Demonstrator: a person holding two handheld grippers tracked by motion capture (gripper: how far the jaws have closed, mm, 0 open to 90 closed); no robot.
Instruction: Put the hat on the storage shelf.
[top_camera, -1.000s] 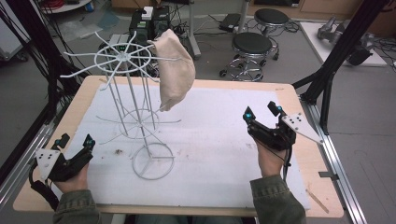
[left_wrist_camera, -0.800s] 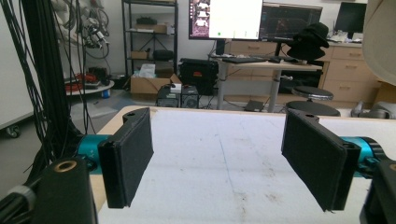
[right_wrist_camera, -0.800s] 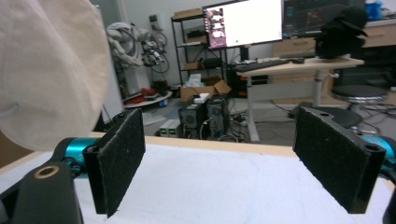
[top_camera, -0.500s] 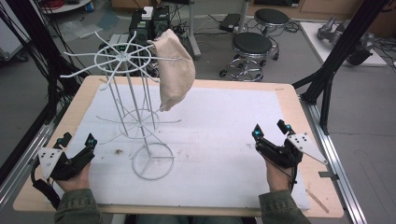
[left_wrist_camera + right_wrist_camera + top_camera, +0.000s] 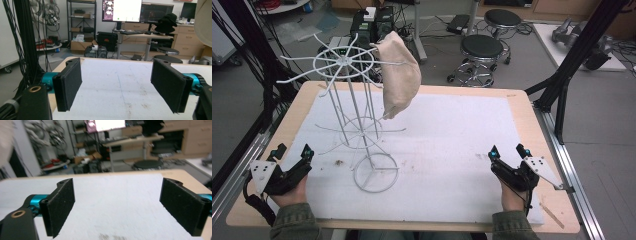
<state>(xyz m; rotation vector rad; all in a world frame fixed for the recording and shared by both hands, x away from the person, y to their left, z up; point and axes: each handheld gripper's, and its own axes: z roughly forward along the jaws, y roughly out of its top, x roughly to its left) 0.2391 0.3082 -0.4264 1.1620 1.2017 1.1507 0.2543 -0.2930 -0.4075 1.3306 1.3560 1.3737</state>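
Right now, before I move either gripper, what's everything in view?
rack: 1, white wire, stands on the mat's left half, round base near the front.
cloth: 1, beige, hangs from a rack arm at the rack's right.
mat: 1, white, stained, covers most of the table.
table: 1, light wood, under the mat.
stools: 2, black seats, on the floor behind the table.
monitors: 2, one lit, one dark, on a desk at the back.
left gripper: 1, black, jaws apart, near the front left corner, holding nothing.
right gripper: 1, black, jaws apart, near the front right, holding nothing.
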